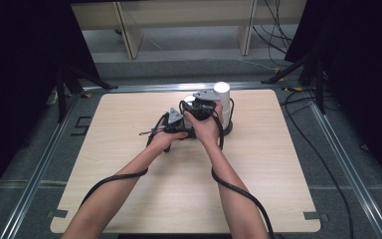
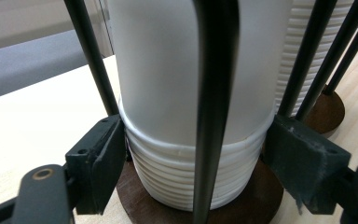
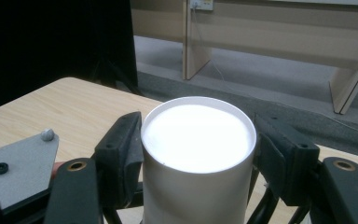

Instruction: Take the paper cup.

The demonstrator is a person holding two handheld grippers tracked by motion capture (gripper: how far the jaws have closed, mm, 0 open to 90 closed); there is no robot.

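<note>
A stack of upturned white paper cups (image 2: 177,177) stands on a round brown base (image 2: 265,191) inside black upright rods (image 2: 214,107). My left gripper (image 2: 196,163) is low at the stack, its pads against the ribbed rims on both sides. The outermost cup (image 3: 198,140) reaches higher, and my right gripper (image 3: 198,149) is shut on it just under its flat white top. In the high view both grippers meet at the table's middle, the left gripper (image 1: 176,124) below and to the left of the right gripper (image 1: 199,107).
A second, taller cup stack (image 1: 222,94) stands close to the right on its own brown base (image 2: 328,109). The light wooden table (image 1: 129,199) has rounded corners. Cables trail from both grippers toward the near edge. Wooden furniture legs stand beyond the far edge.
</note>
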